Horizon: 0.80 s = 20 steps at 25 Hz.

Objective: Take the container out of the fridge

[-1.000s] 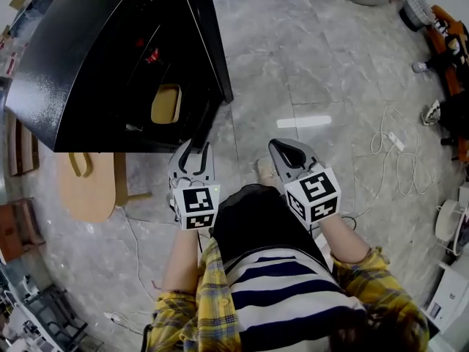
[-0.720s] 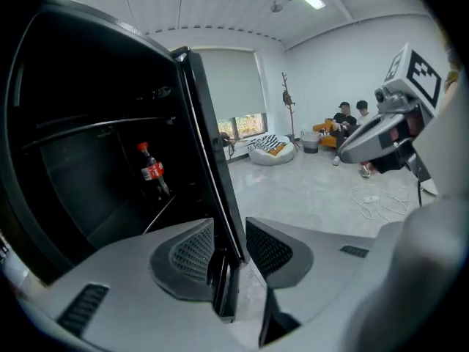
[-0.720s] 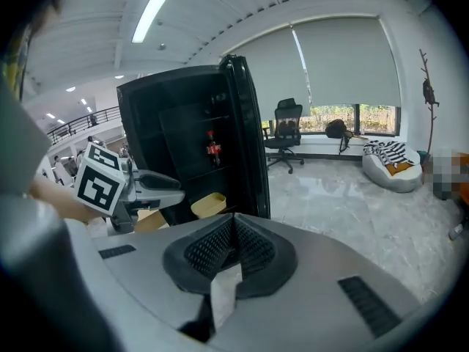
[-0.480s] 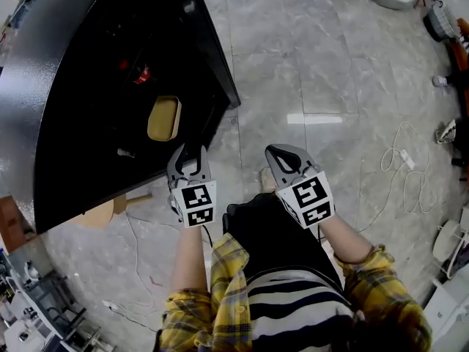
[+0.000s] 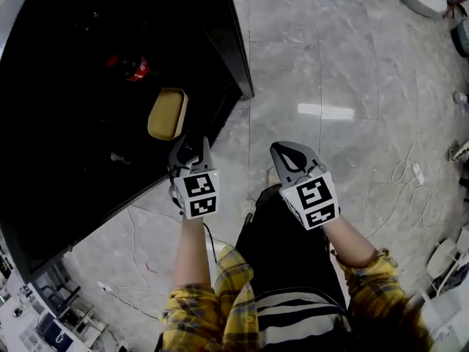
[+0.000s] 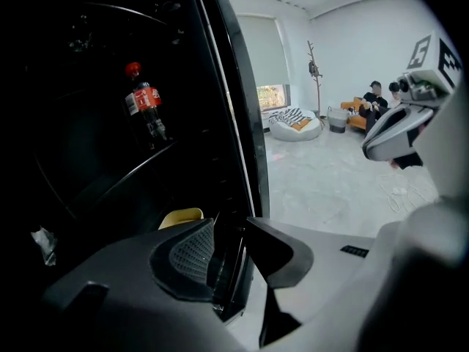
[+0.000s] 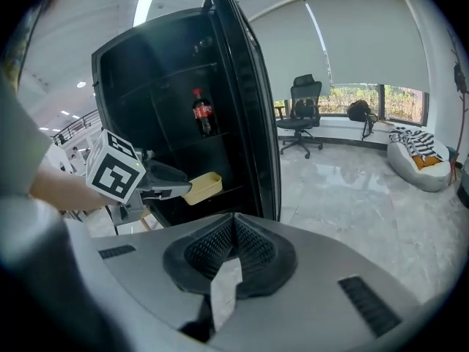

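Note:
The yellow container (image 5: pixel 167 114) lies on a shelf inside the open black fridge (image 5: pixel 66 145). It also shows in the left gripper view (image 6: pixel 181 217) and the right gripper view (image 7: pixel 203 187). My left gripper (image 5: pixel 189 151) is open, just short of the container, its tips at the fridge's front. In its own view the jaws (image 6: pixel 231 248) stand apart with the fridge's dark front edge seen between them. My right gripper (image 5: pixel 289 156) hangs over the floor to the right, shut and empty (image 7: pixel 233 244).
A cola bottle (image 6: pixel 145 108) stands on a higher shelf. The fridge's tall black side panel (image 7: pixel 249 108) is right of the opening. White cables (image 5: pixel 410 174) lie on the marble floor. An office chair (image 7: pixel 304 112) and a beanbag (image 7: pixel 421 156) are far off.
The view has moved closer to the fridge, which now fills the left side. The left gripper has come nearer to the container. Both grippers' jaws are unchanged.

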Available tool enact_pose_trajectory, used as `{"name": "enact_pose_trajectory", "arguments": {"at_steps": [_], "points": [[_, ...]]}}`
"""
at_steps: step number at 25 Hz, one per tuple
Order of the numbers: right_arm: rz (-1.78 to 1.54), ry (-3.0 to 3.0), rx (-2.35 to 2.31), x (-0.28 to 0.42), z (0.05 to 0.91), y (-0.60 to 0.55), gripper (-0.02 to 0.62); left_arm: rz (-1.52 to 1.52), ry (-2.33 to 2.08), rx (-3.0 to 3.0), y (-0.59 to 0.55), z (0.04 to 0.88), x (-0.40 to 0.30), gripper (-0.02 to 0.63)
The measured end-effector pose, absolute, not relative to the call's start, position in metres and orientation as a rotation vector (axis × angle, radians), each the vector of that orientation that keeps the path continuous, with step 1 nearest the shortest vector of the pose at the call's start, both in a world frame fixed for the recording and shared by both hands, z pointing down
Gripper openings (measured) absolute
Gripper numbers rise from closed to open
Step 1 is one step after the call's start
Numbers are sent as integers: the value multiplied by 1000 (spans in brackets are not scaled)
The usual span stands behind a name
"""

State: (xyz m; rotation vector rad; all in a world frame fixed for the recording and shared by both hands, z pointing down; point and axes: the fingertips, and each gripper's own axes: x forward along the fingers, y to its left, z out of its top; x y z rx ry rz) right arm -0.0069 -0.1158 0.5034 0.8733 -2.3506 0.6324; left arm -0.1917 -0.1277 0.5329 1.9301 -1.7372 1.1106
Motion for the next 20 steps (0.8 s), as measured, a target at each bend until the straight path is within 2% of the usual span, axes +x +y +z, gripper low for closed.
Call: {"name": "enact_pose_trajectory", "arguments": {"at_steps": [20], "points": [[765, -2321, 776, -24, 582, -109, 28, 1236, -1843, 1745, -174, 600, -254, 147]]}}
